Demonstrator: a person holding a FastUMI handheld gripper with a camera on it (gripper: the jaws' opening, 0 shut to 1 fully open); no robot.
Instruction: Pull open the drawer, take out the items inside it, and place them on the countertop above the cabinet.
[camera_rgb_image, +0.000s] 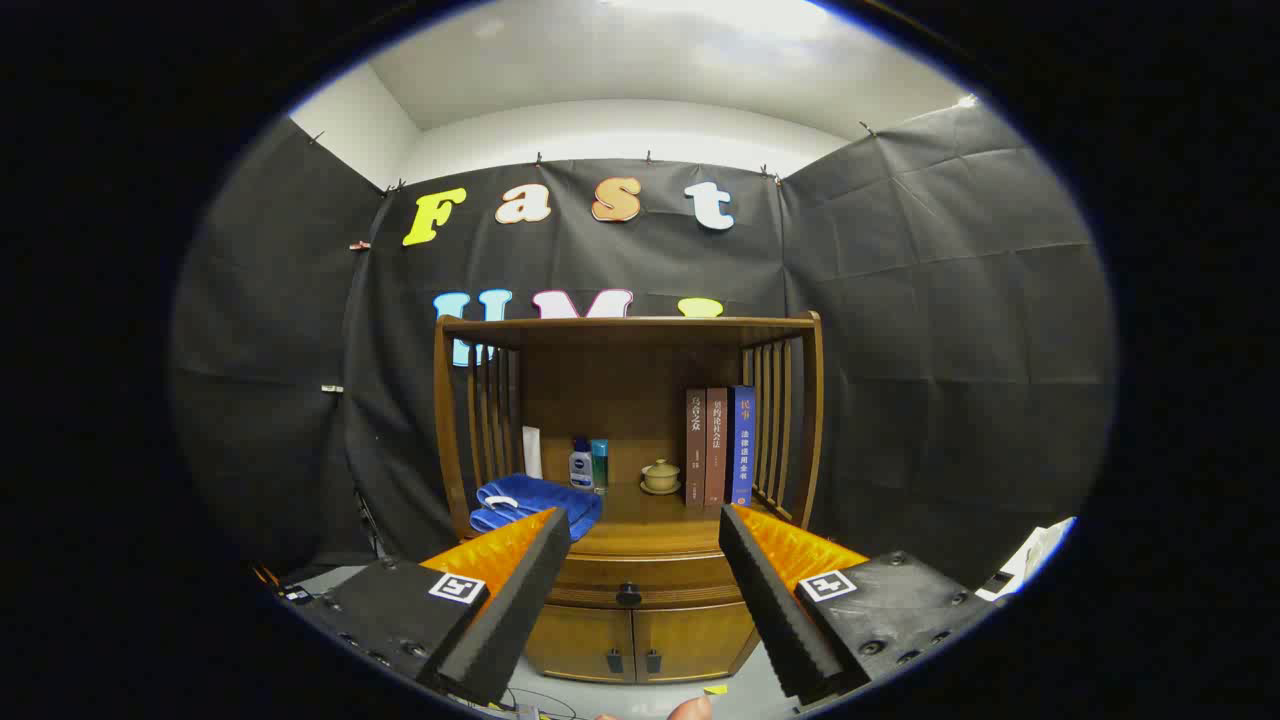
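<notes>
Gripper (640, 530) hovering well back from cabinet (640, 630), fingers (520, 590) spread wide, holding nothing. Drawer (640, 580) sitting closed under tabletop (640, 530). Small dark knob (628, 595) looking like only hold: rigid, possibly slippery; wooden drawer probably sliding stiffly. Contents hidden.

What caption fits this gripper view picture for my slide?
Open claw faces a wooden cabinet, its shut drawer between the fingers.
</notes>
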